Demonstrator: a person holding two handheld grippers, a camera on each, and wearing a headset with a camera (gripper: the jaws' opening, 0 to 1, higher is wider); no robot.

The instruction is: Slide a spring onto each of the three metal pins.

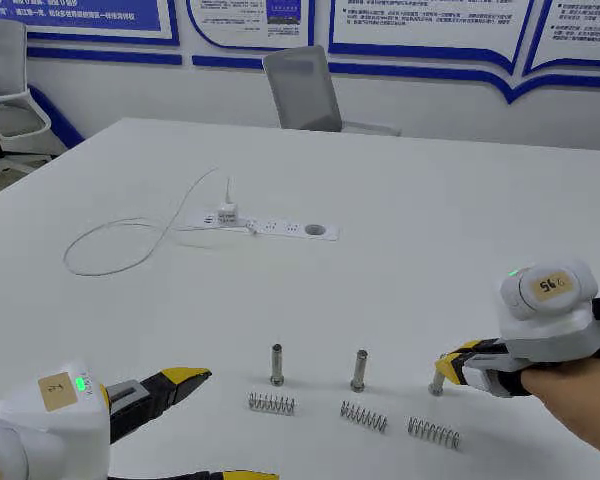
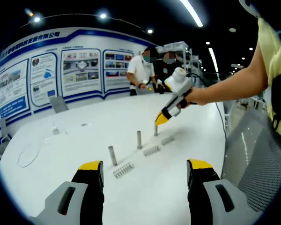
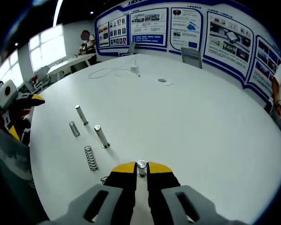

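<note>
**Clerk:** Item one, right gripper [image 3: 141, 170]. The jaws are drawn narrow and clamped on either side of the third pin [image 3: 141, 164]. That pin stands upright, its head just above the yellow tips.

**Checker:** Item two?

**Clerk:** Left gripper [image 2: 145, 165]. The jaws are spread wide with nothing between them, low over the table [image 2: 192, 126].

**Checker:** Task pieces ahead of that one?

**Clerk:** The first pin [image 2: 113, 155] is closest ahead and the second pin [image 2: 139, 139] is next beyond it. Both are upright and free. The first spring [image 2: 123, 169] lies flat just beside the first pin's foot. The second spring [image 2: 152, 150] lies beside the second pin. The third spring [image 2: 167, 140] lies beside the pin that the right gripper holds. Each spring is on the tabletop, off its pin.

**Checker:** Seen from the right gripper?

**Clerk:** The pin row runs off to its left, and the springs lie on the side of the row nearer the table edge.

**Checker:** Edges?

**Clerk:** The table edge runs close along the left gripper's right side. It also curves close by the right gripper's left side, just past the springs.

**Checker:** Open room?

**Clerk:** Bare white tabletop stretches ahead of the right gripper and to its right, out to the far rim. A power strip [image 1: 270, 228] lies well beyond the pins. A chair [image 1: 305, 85] stands at the far edge.
</note>
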